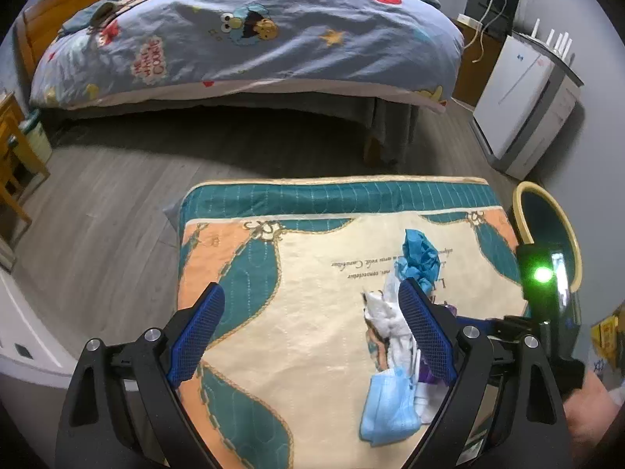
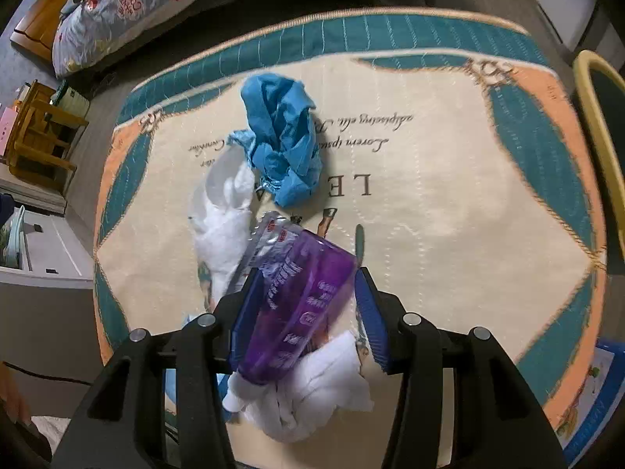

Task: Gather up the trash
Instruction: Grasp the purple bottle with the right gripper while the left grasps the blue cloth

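Observation:
A pile of trash lies on a cream, teal and orange mat [image 1: 312, 312] [image 2: 449, 203]. It holds a crumpled blue glove [image 1: 420, 258] [image 2: 283, 144], white tissues [image 1: 386, 320] [image 2: 222, 219], a blue face mask [image 1: 386, 402] and a purple wrapper [image 2: 297, 305]. My left gripper [image 1: 312, 320] is open over the mat, its right finger beside the tissues. My right gripper [image 2: 308, 308] has its fingers around the purple wrapper, with a white tissue [image 2: 312, 394] below it; the right finger stands slightly apart from the wrapper.
A yellow-rimmed teal bin [image 1: 547, 226] [image 2: 593, 117] stands right of the mat. A bed with a blue cartoon duvet [image 1: 250, 39] lies beyond on grey wood floor. A white appliance [image 1: 523, 101] is at right, wooden furniture [image 1: 15, 164] at left.

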### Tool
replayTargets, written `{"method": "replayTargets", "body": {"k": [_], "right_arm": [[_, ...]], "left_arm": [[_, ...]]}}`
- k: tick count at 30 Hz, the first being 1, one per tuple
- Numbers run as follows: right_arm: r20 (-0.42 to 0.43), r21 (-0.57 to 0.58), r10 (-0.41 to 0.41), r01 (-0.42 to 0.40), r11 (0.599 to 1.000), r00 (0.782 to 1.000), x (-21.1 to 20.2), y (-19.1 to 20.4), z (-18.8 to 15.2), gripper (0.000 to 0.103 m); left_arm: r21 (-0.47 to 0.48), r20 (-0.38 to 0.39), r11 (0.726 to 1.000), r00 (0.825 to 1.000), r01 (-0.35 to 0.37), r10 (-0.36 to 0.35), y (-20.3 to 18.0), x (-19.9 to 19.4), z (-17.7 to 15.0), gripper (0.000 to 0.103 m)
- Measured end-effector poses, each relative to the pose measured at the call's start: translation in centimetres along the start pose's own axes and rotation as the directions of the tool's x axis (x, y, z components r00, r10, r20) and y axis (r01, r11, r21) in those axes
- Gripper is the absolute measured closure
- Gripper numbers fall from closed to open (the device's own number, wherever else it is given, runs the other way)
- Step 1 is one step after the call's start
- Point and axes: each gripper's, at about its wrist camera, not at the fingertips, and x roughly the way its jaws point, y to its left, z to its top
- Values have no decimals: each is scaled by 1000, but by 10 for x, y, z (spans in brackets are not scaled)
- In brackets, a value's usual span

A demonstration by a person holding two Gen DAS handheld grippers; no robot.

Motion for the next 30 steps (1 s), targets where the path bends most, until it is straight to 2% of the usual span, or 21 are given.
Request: {"method": "replayTargets", "body": {"k": [4,7,12,16,18,22,27,30], "right_arm": [[9,50,50,-51,997,999,-2,-12,3,61],[50,70,38,-42,997,998,-21,-23,5,63],[136,17,-20,18,1000,990,-70,-30,10,67],[212,-56,-74,88,995,974,-108,-37,18,70],[247,-64,-88,107,992,965,-125,-49,20,71],[321,-24,-55,67,997,946,-143,-68,25,71],[355,-29,-71,87,996,932,-154,-85,30,71],[354,-25,-68,82,996,933,-155,-94,32,71]], "left_arm": [[3,-13,1000,1000,-1,1,-2,4,0,13],[13,-23,1000,1000,-2,2,-6,8,0,13],[26,-46,1000,999,-7,8,-16,18,1,13],[43,-59,999,998,-10,13,-30,27,5,13],[61,-63,998,998,-5,8,-41,34,7,13],[120,-77,993,997,2,7,-68,49,11,13],[178,-103,984,995,23,-5,-105,78,14,13],[210,-119,978,993,18,7,-122,97,14,16]]}}
